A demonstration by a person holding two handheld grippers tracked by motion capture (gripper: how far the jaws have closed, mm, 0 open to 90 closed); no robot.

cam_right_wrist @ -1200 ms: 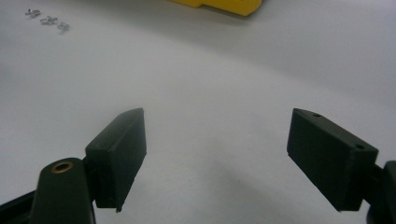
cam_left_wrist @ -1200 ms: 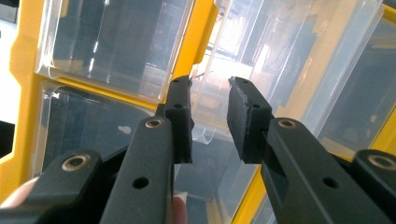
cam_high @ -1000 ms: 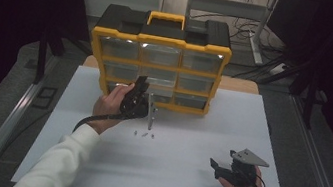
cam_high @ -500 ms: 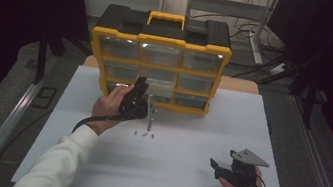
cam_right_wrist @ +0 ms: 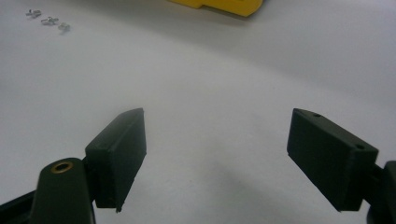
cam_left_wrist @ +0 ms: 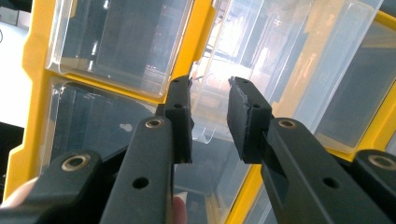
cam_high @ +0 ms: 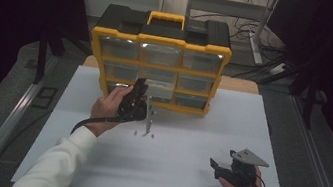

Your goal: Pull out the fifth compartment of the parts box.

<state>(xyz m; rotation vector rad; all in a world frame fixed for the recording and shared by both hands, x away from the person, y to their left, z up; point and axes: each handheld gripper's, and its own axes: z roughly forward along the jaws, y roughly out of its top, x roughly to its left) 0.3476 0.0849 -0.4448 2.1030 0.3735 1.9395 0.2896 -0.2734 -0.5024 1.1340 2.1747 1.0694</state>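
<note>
Now, here is how things stand.
Big box: a yellow organizer [cam_high: 158, 67] stands upright at the far side of the white table [cam_high: 187, 142], with clear drawers in rows.
Left gripper: the left gripper [cam_left_wrist: 209, 119] is up at the middle drawer [cam_left_wrist: 243, 70], which sticks out a little from the box. Its jaws sit on each side of the drawer's clear lip, with a small gap; I cannot tell if they really squeeze it.
Right gripper: the right gripper [cam_right_wrist: 215, 154] rests low over the bare table, jaws spread wide, holding nothing.
Small bits: a few tiny metal parts [cam_high: 144, 133] lie on the table in front of the box.
Done: the drawer looks partly out.
Left: pull it farther, I think, and deal with the bits.
</note>
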